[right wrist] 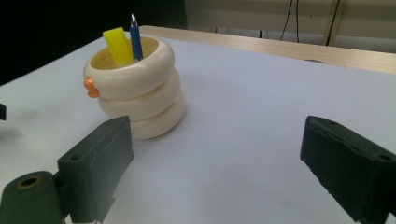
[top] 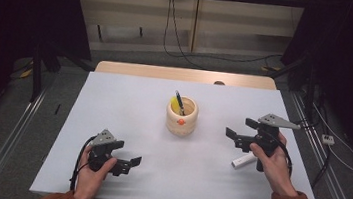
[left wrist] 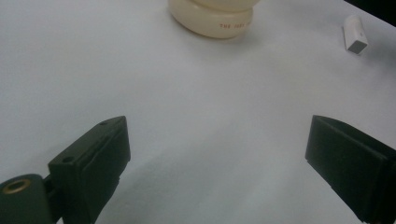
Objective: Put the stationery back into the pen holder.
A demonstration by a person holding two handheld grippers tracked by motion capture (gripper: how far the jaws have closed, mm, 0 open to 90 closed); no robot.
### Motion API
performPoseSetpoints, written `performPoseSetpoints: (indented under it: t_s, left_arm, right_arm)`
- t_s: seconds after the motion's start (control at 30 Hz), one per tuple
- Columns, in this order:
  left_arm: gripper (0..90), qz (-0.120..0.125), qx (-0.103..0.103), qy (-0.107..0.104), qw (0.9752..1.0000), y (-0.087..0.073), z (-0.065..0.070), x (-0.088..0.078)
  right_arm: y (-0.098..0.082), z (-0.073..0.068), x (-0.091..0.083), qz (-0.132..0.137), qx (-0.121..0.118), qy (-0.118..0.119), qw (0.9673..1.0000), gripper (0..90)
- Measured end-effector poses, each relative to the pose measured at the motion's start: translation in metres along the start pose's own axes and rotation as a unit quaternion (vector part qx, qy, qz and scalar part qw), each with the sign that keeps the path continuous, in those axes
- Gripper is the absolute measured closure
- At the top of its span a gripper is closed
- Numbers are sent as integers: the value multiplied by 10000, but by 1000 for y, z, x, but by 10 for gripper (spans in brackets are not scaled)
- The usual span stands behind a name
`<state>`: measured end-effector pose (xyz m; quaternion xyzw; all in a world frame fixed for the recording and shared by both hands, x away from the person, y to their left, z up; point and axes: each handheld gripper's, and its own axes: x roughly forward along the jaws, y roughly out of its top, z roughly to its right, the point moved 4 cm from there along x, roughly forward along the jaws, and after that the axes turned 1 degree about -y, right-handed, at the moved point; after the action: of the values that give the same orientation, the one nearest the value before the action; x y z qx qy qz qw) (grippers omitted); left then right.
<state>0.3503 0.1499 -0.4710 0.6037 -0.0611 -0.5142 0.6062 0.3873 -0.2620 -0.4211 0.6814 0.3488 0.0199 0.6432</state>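
My table [top: 126,124] has a white top with a bare wooden strip along its far edge. Near the middle stands a cream ringed pen holder [top: 181,116], upright on the surface. Nearer to me on my right lies a small white cap-like piece [top: 243,161], flat on the table, well apart from the holder.

The counter [top: 126,124] lies bare between the left tongs [top: 133,164] and the cup [top: 181,116], an open lane. The cup stands mid-counter, with a pen [top: 179,103] and a yellow piece [right wrist: 117,45] sticking up out of it. A white cap [top: 243,161] lies just beside the right tongs [top: 240,132]. Both tongs gape with nothing between them.
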Motion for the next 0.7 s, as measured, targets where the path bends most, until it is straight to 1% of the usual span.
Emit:
performPoseSetpoints:
  t_s: [0.07,0.13,0.17,0.2,0.27,0.33,0.37,0.43,0.5,0.53,0.57,0.6,0.67,0.7]
  left_arm:
    - [65,-17,3,-2,10000,0,0,0]
    - [65,-17,-4,5,10000,0,0,0]
    - [65,-2,-4,3,10000,0,0,0]
    - [65,1,-4,9,10000,0,-1,0]
    - [65,-20,-4,11,10000,0,-1,0]
    - [65,-21,0,3,10000,0,0,1]
    - [65,-24,8,9,10000,0,0,0]
    - [65,-24,7,18,10000,0,0,0]
    - [65,-29,-2,12,10000,0,0,1]
    - [65,-27,1,13,10000,0,0,1]
    - [65,-29,4,23,10000,0,0,1]
    - [65,-33,6,17,10000,0,-1,1]
    - [65,-35,0,14,10000,0,-1,1]
    - [65,-35,-1,13,10000,0,-1,1]
  right_arm:
    - [-2,3,-4,24,53,38,10000,85]
    - [-4,6,-7,-2,24,71,10000,80]
    - [-6,8,-10,-15,9,136,9999,79]
    - [-9,11,-12,-6,32,252,9997,74]
    - [-11,15,-17,-42,80,343,9994,64]
    - [-14,19,-21,-82,101,283,9995,63]
    - [-15,21,-23,-110,78,208,9997,65]
    - [-17,25,-25,-123,0,28,9999,64]
    - [-19,28,-28,-115,-144,-133,9997,52]
    - [-20,29,-28,-157,-207,-205,9995,45]
    - [-22,30,-29,-270,-233,-284,9990,44]
    - [-23,29,-30,-367,-257,-317,9985,47]
    - [-25,26,-32,-545,-331,-220,9977,77]
    - [-25,24,-35,-499,-408,-167,9978,84]
